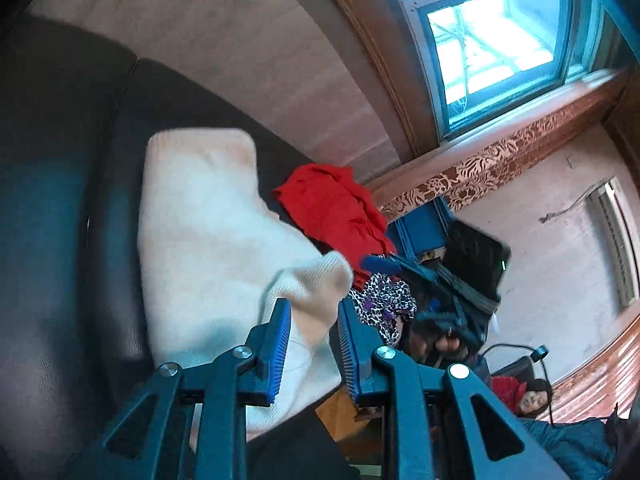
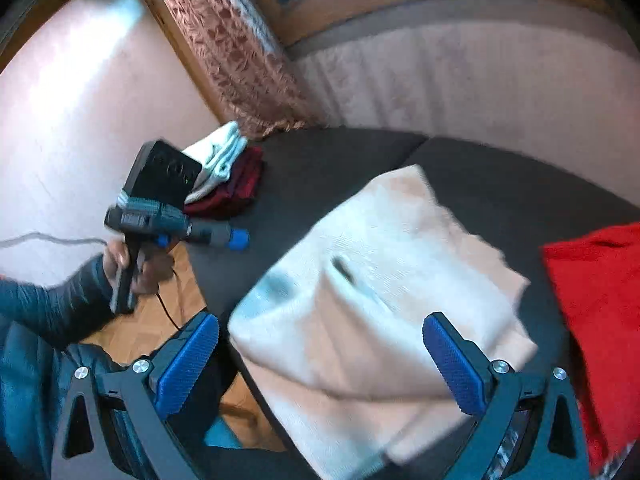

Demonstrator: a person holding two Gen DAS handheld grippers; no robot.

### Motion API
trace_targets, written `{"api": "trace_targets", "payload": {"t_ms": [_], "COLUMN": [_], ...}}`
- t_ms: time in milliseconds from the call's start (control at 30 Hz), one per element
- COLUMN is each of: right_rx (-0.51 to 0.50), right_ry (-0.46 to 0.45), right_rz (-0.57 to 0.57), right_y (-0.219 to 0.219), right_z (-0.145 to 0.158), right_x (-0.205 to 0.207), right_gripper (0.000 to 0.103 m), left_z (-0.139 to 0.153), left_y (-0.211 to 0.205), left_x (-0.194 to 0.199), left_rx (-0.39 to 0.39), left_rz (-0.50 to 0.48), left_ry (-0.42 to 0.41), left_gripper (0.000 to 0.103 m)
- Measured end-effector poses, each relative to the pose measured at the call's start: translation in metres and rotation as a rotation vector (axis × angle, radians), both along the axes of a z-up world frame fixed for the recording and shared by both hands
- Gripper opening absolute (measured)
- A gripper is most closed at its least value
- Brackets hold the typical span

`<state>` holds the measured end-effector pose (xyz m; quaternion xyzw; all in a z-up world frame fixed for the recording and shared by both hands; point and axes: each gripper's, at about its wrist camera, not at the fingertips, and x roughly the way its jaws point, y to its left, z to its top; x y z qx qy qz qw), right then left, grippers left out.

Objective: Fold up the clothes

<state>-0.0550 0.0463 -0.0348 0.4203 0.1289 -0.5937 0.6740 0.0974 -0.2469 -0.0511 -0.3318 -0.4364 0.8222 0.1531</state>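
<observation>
Cream garment (image 2: 372,280) on seemingly dark sofa (image 2: 340,160)

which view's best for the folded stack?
Right wrist: the folded stack, white on dark red, sits on the sofa past the left gripper. Left wrist doesn't show it, only the white sweater and red garment.

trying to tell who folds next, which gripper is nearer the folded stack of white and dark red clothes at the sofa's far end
Left. In the right wrist view the left gripper hangs just beside the folded stack, while the right gripper is open over the cream sweater, farther away.
</observation>
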Motion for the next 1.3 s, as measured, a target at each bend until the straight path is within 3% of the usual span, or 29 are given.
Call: {"api": "trace_targets", "payload": {"t_ms": [133,233,367,467,633,767,867,967,1100,1167,1233,1300], "right_rx": [0.131,0.224,0.312,0.344,0.198,0.084,0.127,0.208,0.191,0.186,0.192,0.195], "right_ry": [-0.071,-0.123,-0.186,-0.232,-0.230,-0.265,-0.240,-0.302,-0.364,-0.373,-0.380,-0.401], "right_rz": [0.090,0.121,0.124,0.027,-0.156,-0.178,-0.184,-0.187,-0.198,-0.221,-0.250,-0.279], "right_y": [-0.038,-0.036,0.011,0.052,0.092,0.091,0.073,0.060,0.060,0.063,0.065,0.068], "right_z": [-0.020,-0.039,-0.060,-0.082,-0.062,-0.044,-0.055,-0.081,-0.090,-0.090,-0.096,-0.103], "right_x": [0.001,0.005,0.019,0.023,0.022,0.023,0.020,0.016,0.017,0.015,0.013,0.009], "right_gripper": [0.103,0.103,0.103,0.103,0.103,0.103,0.103,0.102,0.097,0.087,0.066,0.056], "left_z": [-0.017,-0.023,-0.031,-0.039,-0.046,-0.041,-0.030,-0.023,-0.029,-0.037,-0.044,-0.050], "left_y": [0.003,0.008,0.017,0.023,0.031,0.029,0.038,0.060,0.093,0.107,0.121,0.128], "left_x": [0.002,0.000,-0.002,-0.002,-0.002,0.013,0.032,0.041,0.036,0.027,0.018,0.010], "left_rx": [-0.003,-0.054,-0.098,-0.085,-0.092,-0.101,-0.222,-0.379,-0.571,-0.641,-0.711,-0.772], "left_rz": [-0.002,-0.018,-0.074,-0.117,-0.129,-0.131,-0.187,-0.284,-0.390,-0.429,-0.468,-0.460], "left_ry": [-0.004,-0.012,-0.002,0.010,-0.007,0.021,0.047,0.055,0.050,0.039,0.027,0.011], "left_gripper": [0.023,0.023,0.023,0.023,0.023,0.023,0.023,0.023,0.023,0.023,0.025,0.025]}}
